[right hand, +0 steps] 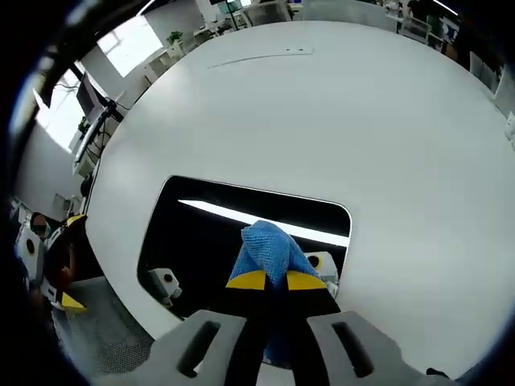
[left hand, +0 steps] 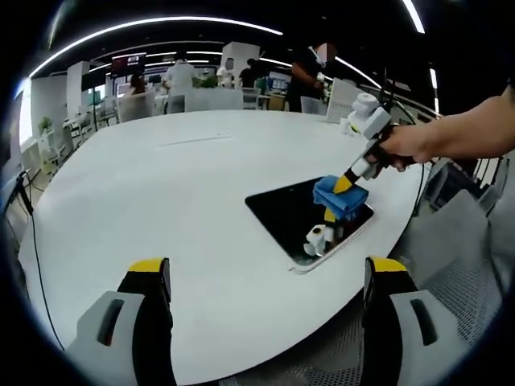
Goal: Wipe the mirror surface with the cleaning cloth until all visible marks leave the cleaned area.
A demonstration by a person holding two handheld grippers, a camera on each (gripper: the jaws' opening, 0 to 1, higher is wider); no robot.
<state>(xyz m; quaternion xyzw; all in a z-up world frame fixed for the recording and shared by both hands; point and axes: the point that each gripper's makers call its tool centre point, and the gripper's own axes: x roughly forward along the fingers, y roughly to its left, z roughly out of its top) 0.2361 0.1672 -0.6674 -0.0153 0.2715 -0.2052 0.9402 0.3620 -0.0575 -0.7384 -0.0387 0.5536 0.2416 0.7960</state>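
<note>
A dark rectangular mirror [left hand: 294,217] [right hand: 201,229] lies flat near the edge of a round white table [left hand: 177,185] [right hand: 322,112]. A blue cleaning cloth [left hand: 339,195] [right hand: 269,249] rests on the mirror's glass. My right gripper [right hand: 269,281] is shut on the cloth and presses it onto the mirror; in the left gripper view it comes in from the right [left hand: 348,183], held by a person's hand [left hand: 410,145]. My left gripper [left hand: 265,277] hangs open over the table's near edge, well short of the mirror, with nothing between its jaws.
Grey mesh chairs [left hand: 467,241] stand beside the table next to the mirror. People [left hand: 310,72] and more chairs are at the far side of the room. In the right gripper view a cable slot [right hand: 257,56] marks the table's middle.
</note>
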